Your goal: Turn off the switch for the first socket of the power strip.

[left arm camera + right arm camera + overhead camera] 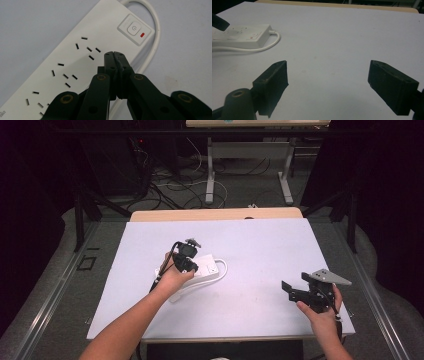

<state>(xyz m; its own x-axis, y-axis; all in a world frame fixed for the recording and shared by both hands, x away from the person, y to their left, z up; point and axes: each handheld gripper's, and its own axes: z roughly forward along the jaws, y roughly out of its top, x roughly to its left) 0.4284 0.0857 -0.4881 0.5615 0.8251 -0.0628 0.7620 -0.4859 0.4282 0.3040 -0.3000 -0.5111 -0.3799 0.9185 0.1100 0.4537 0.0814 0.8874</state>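
One closed left claw (114,53) just above the power strip (75,60), near its switch (134,27).

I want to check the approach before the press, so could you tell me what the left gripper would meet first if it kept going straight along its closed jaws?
The left gripper points down at the white power strip. It would probably meet the strip's top face just short of the power button; how near the tips are is unclear.

light: dim, surroundings near black | brightest: white table sheet (260,250), even, no glare | shadows: soft, under the power strip (75,57) toward 6 o'clock | focus: near jaws blurred in the gripper views | grain: mild
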